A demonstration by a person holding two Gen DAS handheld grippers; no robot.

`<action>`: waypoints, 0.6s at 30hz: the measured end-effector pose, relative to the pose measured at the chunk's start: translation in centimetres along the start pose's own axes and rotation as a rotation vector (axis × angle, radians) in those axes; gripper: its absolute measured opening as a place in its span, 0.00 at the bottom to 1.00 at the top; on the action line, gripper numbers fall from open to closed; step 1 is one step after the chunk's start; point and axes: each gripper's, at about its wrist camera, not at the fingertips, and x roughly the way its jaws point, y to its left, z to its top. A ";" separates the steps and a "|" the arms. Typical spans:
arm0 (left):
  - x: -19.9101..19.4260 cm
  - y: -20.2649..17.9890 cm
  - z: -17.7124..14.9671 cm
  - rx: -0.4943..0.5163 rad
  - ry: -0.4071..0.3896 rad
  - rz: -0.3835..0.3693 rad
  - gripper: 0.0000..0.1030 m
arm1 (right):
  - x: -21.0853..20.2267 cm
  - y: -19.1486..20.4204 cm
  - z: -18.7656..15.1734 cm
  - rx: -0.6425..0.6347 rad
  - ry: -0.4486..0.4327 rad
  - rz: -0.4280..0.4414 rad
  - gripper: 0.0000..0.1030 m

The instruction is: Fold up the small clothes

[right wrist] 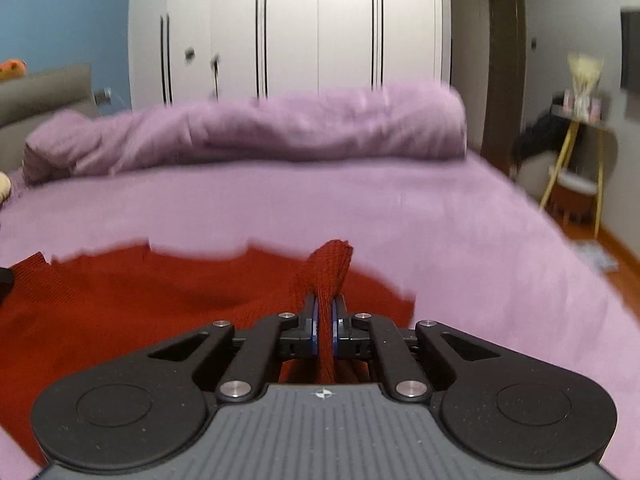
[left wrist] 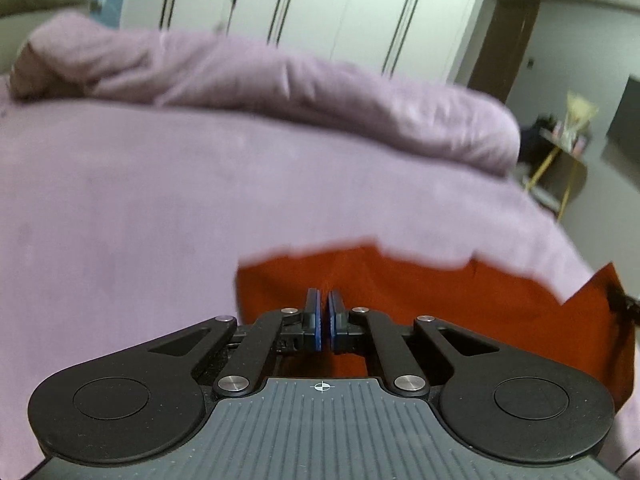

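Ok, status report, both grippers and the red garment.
Right gripper shut on red garment, fold pinched up. Left gripper shut, cloth between pads unclear. Garment on purple bed. Nothing in the way.

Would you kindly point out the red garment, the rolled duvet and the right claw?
red garment (right wrist: 120,304): right wrist view, flat knit area.
rolled duvet (right wrist: 280,132): right wrist view, middle of the roll.
right claw (right wrist: 325,312): right wrist view, between fingertips.

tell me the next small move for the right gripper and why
Probably carry the pinched fold across the red garment toward its far side. The right gripper is shut on a raised tuft of it, while the rest lies flat on the purple bedspread.
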 end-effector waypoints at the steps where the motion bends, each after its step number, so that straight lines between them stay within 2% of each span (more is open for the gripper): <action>1: 0.0 -0.3 0.9 0.006 -0.032 0.010 0.05 | -0.1 0.3 0.8 -0.008 -0.031 -0.007 0.05; 5: 1.7 -1.6 3.8 0.034 -0.104 0.074 0.05 | 1.6 1.1 3.8 -0.014 -0.104 -0.064 0.05; 9: 4.9 -2.3 4.5 0.043 -0.102 0.125 0.05 | 5.1 0.9 4.9 0.009 -0.092 -0.127 0.05; 13: 8.5 -2.0 3.1 0.055 -0.055 0.203 0.05 | 8.8 0.9 4.3 0.015 -0.037 -0.160 0.05; 15: 10.2 -1.5 2.0 0.054 -0.006 0.247 0.06 | 10.3 1.0 3.5 -0.005 -0.010 -0.179 0.05; 18: 11.4 -1.1 0.6 0.065 0.045 0.277 0.06 | 11.9 1.1 2.4 -0.013 0.019 -0.187 0.05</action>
